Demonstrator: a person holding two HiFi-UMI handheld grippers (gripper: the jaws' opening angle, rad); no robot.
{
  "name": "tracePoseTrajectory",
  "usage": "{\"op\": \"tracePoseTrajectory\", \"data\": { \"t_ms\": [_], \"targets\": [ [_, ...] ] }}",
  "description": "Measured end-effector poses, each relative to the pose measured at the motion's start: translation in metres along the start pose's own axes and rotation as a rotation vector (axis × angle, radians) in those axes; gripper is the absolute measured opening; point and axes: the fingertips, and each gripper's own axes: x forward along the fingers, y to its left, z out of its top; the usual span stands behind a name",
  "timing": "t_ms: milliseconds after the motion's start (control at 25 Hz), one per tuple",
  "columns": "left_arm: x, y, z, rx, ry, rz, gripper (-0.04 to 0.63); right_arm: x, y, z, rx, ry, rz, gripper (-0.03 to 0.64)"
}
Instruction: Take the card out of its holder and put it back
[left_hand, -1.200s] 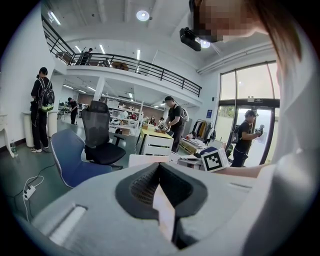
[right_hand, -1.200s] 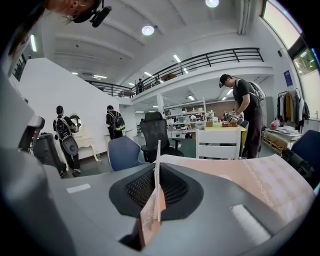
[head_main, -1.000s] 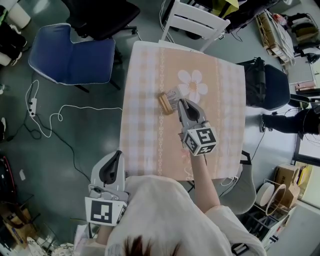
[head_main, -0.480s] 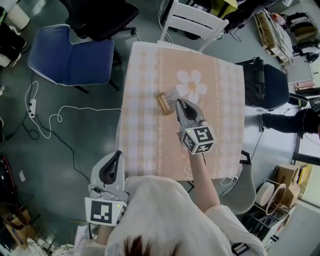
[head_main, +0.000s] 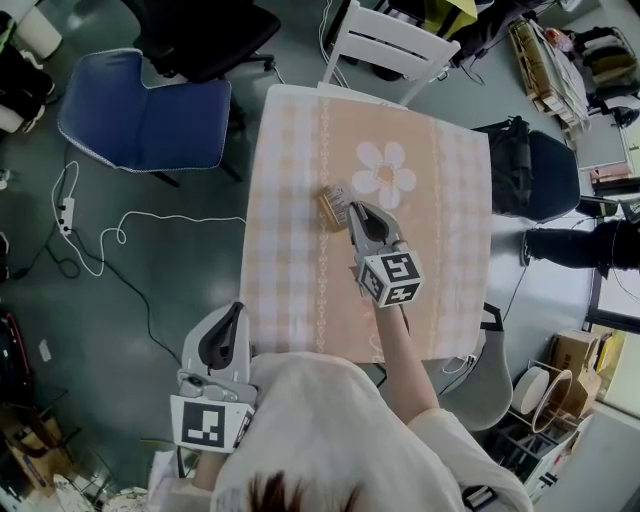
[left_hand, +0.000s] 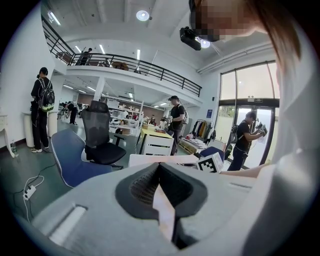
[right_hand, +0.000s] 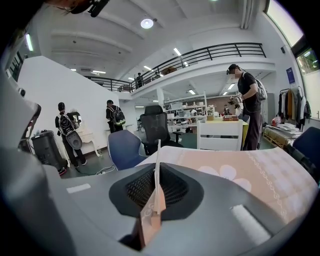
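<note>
In closed right hand-held gripper (head_main: 353, 208): card (right_hand: 152, 210)

The right gripper (right_hand: 157, 194) clamps a thin card (right_hand: 150, 220) edge-on.

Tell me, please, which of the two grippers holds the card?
The right gripper: the card stands edge-on between its jaws over the table. The left gripper hangs off the table without one.

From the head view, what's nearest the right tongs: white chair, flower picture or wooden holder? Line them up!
1. Wooden holder, just left of the right tongs.
2. Flower picture, a bit farther up and right.
3. White chair, far off at the top.
</note>
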Motion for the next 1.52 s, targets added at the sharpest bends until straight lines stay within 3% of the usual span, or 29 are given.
{"op": "tracePoseTrajectory", "data": {
  "t_ms": [1520],
  "targets": [
    [-0.0015,0.0012,0.0025,-0.005,-0.011,0.003,0.000,0.0045,-0.0025,-0.0057,0.015,-0.025,0.005,0.014]
  ]
}}
